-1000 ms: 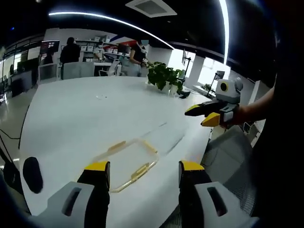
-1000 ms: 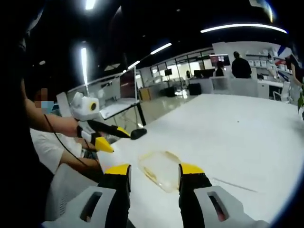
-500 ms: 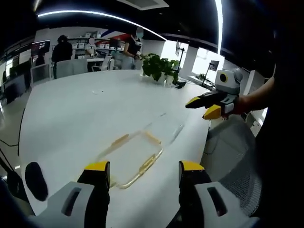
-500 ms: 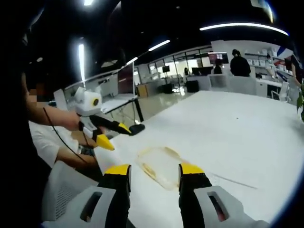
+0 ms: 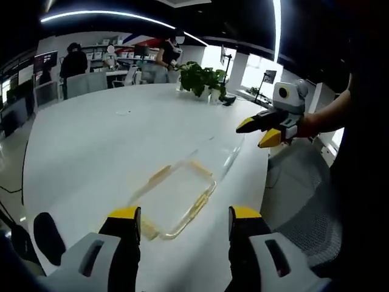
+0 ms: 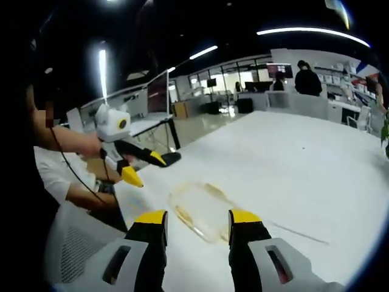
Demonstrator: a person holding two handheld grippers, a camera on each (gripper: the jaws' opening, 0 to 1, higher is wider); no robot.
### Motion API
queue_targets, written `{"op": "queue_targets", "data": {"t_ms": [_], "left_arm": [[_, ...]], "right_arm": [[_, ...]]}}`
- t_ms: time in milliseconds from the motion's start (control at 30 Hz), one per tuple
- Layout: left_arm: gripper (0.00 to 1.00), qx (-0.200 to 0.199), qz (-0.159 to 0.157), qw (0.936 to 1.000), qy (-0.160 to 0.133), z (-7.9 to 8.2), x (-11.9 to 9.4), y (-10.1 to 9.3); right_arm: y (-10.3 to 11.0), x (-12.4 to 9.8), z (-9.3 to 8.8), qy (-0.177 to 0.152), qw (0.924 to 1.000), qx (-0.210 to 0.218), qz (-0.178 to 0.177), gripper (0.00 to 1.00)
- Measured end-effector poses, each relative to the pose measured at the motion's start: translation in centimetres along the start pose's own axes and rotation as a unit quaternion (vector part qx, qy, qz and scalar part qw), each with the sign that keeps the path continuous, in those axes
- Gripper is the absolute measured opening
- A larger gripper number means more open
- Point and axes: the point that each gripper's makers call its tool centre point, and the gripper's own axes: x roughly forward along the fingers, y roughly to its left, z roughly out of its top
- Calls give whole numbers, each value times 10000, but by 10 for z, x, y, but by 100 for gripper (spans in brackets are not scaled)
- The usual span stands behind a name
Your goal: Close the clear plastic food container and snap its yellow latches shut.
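container (image 5: 173,198) on table (image 5: 91,146), ahead of both | left gripper (image 5: 185,220) apart | right gripper (image 6: 197,220) apart

Clear container (image 5: 175,196) with yellow latches (image 5: 199,202) lies flat, apparently closed, on the white table (image 5: 91,146).

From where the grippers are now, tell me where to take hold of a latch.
Take the yellow latch on the container's long edge nearest the right gripper. It is a thin strip lying flat along the rim, so probably come from outside that edge and catch its free lip with open jaws. Whether it is snapped cannot be told.
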Motion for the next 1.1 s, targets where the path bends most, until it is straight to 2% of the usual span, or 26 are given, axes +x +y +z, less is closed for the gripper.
{"op": "queue_targets", "data": {"t_ms": [333, 500, 600, 733, 1100], "left_arm": [[58, 306, -224, 9990, 239, -7, 5, 11], [58, 478, -311, 9975, 428, -16, 4, 16], [57, 756, -292, 9947, 629, -21, 2, 19], [57, 734, -329, 9947, 643, -20, 4, 21], [57, 1074, -454, 9890, 906, -28, 17, 25]], "right_arm": [[-6, 15, -3, 159, 9998, -66, -52, 39], [-4, 24, -8, 358, 9986, -376, 66, 40], [-4, 27, -9, 448, 9977, -488, 144, 40], [-8, 29, -12, 559, 9964, -615, 184, 41], [-12, 30, -28, 899, 9914, -909, 291, 40]]}}
